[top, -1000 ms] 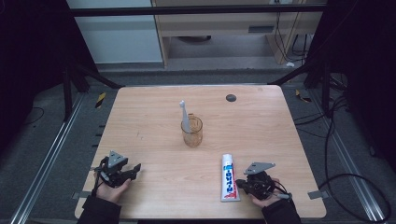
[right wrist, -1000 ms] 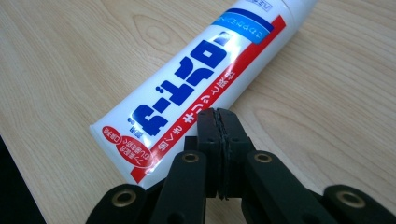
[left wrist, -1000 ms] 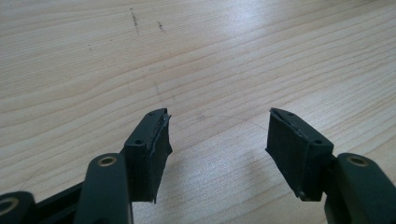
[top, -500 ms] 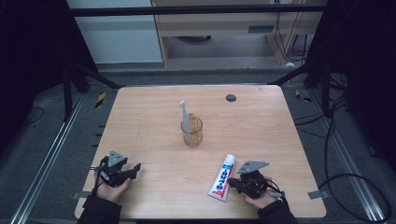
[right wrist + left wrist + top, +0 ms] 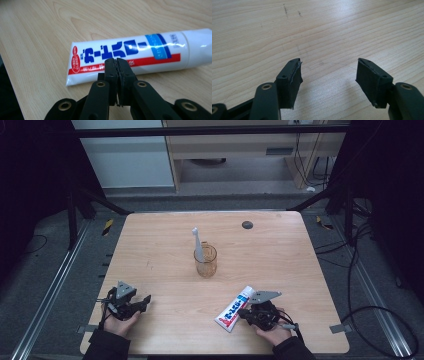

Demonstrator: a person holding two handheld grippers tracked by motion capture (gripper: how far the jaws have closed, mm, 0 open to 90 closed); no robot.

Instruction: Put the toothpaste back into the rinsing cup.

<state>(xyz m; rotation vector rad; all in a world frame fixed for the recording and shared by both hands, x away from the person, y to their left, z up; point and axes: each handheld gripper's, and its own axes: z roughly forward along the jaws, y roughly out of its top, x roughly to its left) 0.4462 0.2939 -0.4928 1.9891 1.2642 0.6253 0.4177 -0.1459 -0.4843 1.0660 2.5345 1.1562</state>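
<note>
Presently on my table [image 5: 150, 245], pale wood laminate with fine grain and a few dark scuffs:

Item one: toothpaste tube [image 5: 233, 308], glossy white plastic, blue lettering over a red stripe, flat crimped tail, broad white cap end. It lies flat at the near right, angled, just beside my right gripper [image 5: 248, 312]. From the right gripper view the tube [image 5: 130, 53] lies crosswise right ahead of the black jaws, which are pressed together with nothing between them; whether the tips touch the tube I cannot tell, and its cap runs off frame.

Item two: left gripper [image 5: 142, 300], near left, matte black jaws standing apart over bare wood [image 5: 329, 70].

Item three: clear amber-tinted cup [image 5: 205, 261], mid-table, a white toothbrush [image 5: 198, 245] leaning inside; lower handle blurred through the wall.
</note>
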